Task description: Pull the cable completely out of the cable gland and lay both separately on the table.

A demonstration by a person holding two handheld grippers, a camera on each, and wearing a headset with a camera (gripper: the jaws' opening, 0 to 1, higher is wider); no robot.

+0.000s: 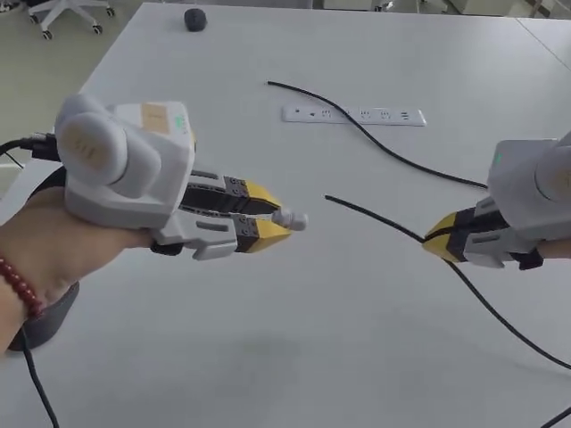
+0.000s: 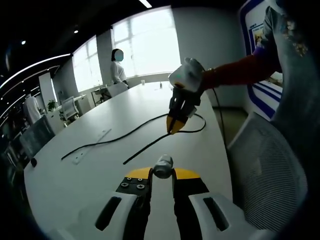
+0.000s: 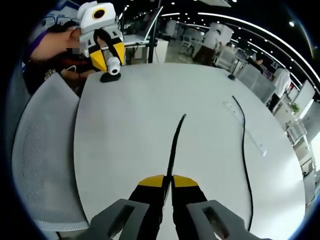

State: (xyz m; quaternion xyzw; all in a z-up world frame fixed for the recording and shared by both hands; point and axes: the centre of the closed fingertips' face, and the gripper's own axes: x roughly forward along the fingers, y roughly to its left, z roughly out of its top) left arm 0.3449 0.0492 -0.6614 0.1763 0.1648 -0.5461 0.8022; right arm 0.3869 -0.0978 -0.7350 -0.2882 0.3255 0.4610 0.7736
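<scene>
My left gripper (image 1: 278,219) is shut on a small grey cable gland (image 1: 292,218), held above the white table (image 1: 294,339); the gland (image 2: 163,166) pokes out between the yellow jaw tips. The gland also appears at the left gripper (image 3: 113,62) across the table. My right gripper (image 1: 439,241) is shut on a black cable (image 1: 375,215), whose free end points left toward the gland with a gap between them. The cable (image 3: 175,142) runs forward from my right gripper (image 3: 168,181). The right gripper (image 2: 173,126) holds the cable (image 2: 145,149) above the tabletop.
A white power strip (image 1: 353,115) lies at the back of the table beside a second black cable (image 1: 375,143). A dark round object (image 1: 195,19) sits at the far edge. A mesh chair (image 3: 42,150) stands at the table's near side. People stand far off.
</scene>
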